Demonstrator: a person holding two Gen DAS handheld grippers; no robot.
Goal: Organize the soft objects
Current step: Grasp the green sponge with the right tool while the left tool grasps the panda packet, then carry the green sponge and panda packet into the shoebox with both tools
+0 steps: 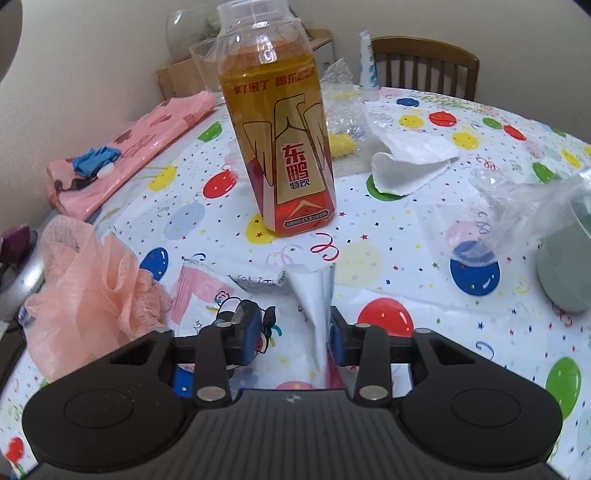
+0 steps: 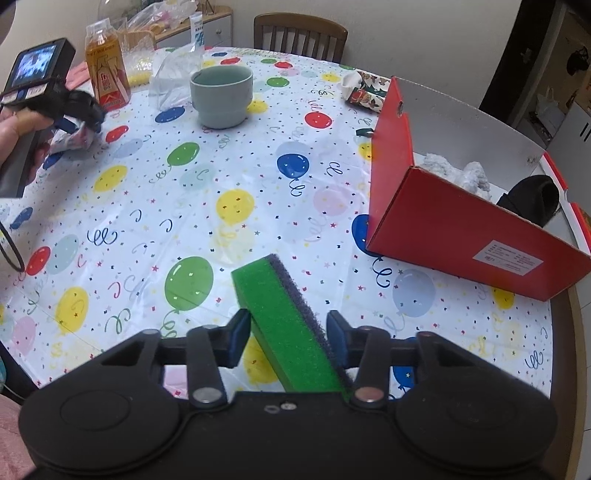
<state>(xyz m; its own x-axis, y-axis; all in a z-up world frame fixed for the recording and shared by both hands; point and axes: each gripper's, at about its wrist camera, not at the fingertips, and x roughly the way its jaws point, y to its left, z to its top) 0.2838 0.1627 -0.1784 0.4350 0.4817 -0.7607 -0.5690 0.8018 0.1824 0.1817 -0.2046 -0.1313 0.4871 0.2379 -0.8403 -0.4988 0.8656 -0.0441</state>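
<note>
Green foam with a dark scrubbing layer, the sponge is lying tilted between the fingers of the right gripper; its near end is disappearing under the gripper body. The dark side is touching the right pad, while a thin gap seems to be showing at the left pad, so I cannot tell if the grip is firm. In the left wrist view a white packet with cartoon print is standing up between the pads of the left gripper; only the right pad is touching it and the left pad is staying apart, so the jaws are partly open. The packet's lower part is hidden behind the tool.

Everything is resting on a round table with a balloon-print cloth, beside a beige wall and a wooden chair. A red cardboard box is sitting at the right, holding a grey fluffy thing and something black, both hard to identify. A drink bottle, a pale green cup and a peach mesh puff are standing around
</note>
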